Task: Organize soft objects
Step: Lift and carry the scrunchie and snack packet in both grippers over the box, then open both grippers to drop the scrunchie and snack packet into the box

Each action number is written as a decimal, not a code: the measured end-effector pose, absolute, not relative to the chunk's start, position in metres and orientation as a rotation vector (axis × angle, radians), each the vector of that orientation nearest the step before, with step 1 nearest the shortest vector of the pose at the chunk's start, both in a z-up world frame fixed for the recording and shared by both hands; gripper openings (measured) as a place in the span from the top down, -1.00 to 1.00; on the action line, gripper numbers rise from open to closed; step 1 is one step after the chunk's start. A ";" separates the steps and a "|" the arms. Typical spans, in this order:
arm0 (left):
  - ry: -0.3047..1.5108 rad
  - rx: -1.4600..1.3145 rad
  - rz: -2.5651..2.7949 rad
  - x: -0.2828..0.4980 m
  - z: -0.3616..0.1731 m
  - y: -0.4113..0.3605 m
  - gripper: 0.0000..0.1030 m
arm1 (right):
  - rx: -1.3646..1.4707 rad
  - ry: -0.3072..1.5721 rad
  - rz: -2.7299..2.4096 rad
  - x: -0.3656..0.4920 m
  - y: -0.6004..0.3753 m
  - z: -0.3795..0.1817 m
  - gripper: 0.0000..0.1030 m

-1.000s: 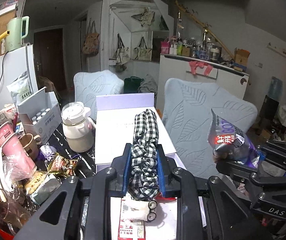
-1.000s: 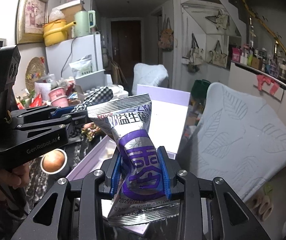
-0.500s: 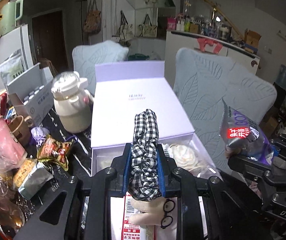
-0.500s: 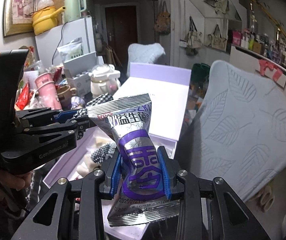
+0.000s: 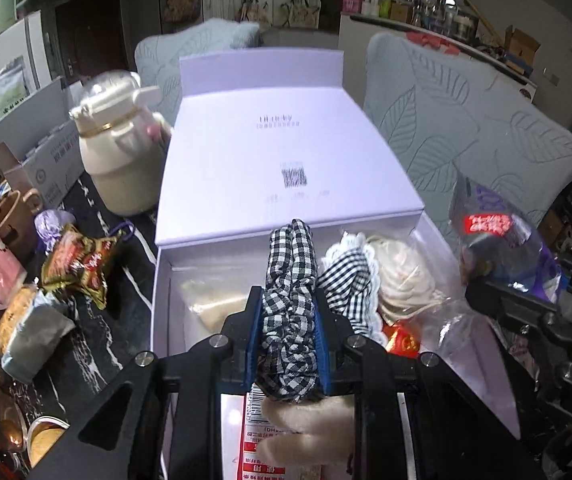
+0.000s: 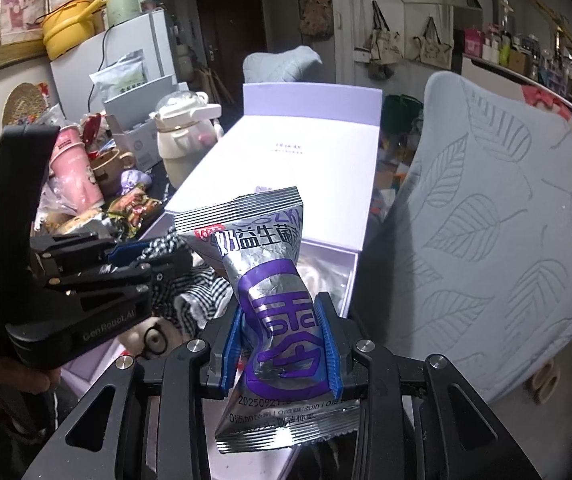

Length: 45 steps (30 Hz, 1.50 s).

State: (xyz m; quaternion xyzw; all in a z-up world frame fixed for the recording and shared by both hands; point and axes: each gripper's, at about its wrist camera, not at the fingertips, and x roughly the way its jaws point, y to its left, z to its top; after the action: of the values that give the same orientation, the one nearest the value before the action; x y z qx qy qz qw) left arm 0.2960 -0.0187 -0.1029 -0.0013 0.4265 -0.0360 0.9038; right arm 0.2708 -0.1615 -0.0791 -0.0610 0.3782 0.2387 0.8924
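My left gripper (image 5: pixel 289 334) squeezes the soft scrunchie (image 5: pixel 290 304) over the box (image 5: pixel 157 308) — my right gripper (image 6: pixel 281 346) pinches the light, crinkly packet (image 6: pixel 273 300) mid-body.

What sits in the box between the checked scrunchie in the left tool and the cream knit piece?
A checked cloth with white scalloped trim, seen in the left wrist view, beside the scrunchie and cream piece.
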 end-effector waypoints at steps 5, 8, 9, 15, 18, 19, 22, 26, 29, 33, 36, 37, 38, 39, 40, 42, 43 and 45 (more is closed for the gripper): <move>0.928 0.006 -0.056 0.307 -0.117 -0.019 0.54 | -0.130 0.794 0.484 0.279 -0.160 -0.085 0.34; 0.936 -0.003 -0.053 0.311 -0.123 -0.018 0.52 | -0.131 0.801 0.480 0.283 -0.159 -0.088 0.34; 0.938 -0.003 -0.054 0.312 -0.124 -0.018 0.48 | -0.132 0.802 0.481 0.284 -0.159 -0.089 0.34; 0.952 0.010 -0.048 0.316 -0.126 -0.021 0.44 | -0.136 0.817 0.476 0.292 -0.155 -0.094 0.34; 0.955 -0.001 -0.039 0.316 -0.125 -0.019 0.15 | -0.135 0.816 0.472 0.297 -0.153 -0.094 0.34; 0.955 -0.002 -0.032 0.316 -0.125 -0.018 0.01 | -0.136 0.815 0.470 0.298 -0.153 -0.094 0.34; 0.932 -0.006 -0.005 0.313 -0.122 -0.013 -0.71 | -0.141 0.814 0.468 0.300 -0.152 -0.094 0.34; 0.937 -0.023 0.005 0.310 -0.120 -0.007 -0.74 | -0.148 0.822 0.468 0.305 -0.150 -0.096 0.34; 0.931 -0.013 0.019 0.309 -0.117 -0.006 -0.74 | -0.157 0.824 0.462 0.307 -0.147 -0.100 0.32; 0.931 -0.007 0.025 0.307 -0.114 -0.006 -0.74 | -0.173 0.832 0.435 0.312 -0.143 -0.106 0.30; 0.927 0.001 0.030 0.306 -0.112 -0.007 -0.74 | -0.185 0.854 0.425 0.317 -0.142 -0.114 0.28; 0.925 0.006 0.033 0.306 -0.112 -0.007 -0.74 | -0.182 0.857 0.426 0.319 -0.142 -0.116 0.28; 0.924 0.011 0.037 0.306 -0.112 -0.007 -0.74 | -0.179 0.858 0.427 0.320 -0.142 -0.117 0.28; 0.925 0.013 0.039 0.306 -0.112 -0.007 -0.74 | -0.178 0.860 0.426 0.321 -0.142 -0.118 0.27; 0.926 0.010 0.040 0.306 -0.112 -0.007 -0.74 | -0.177 0.863 0.425 0.322 -0.142 -0.119 0.25; 0.926 0.004 0.043 0.306 -0.112 -0.007 -0.74 | -0.184 0.871 0.420 0.324 -0.140 -0.123 0.23; 0.926 0.002 0.042 0.306 -0.111 -0.008 -0.74 | -0.189 0.872 0.418 0.325 -0.139 -0.123 0.23; 0.921 0.005 0.049 0.305 -0.110 -0.007 -0.74 | -0.211 0.871 0.410 0.325 -0.135 -0.124 0.22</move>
State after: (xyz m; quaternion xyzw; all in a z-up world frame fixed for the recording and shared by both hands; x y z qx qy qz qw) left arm 0.3048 -0.0074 -0.1103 0.0022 0.4444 0.0238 0.8955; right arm 0.3246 -0.1350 -0.1242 -0.1013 0.4180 0.1969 0.8811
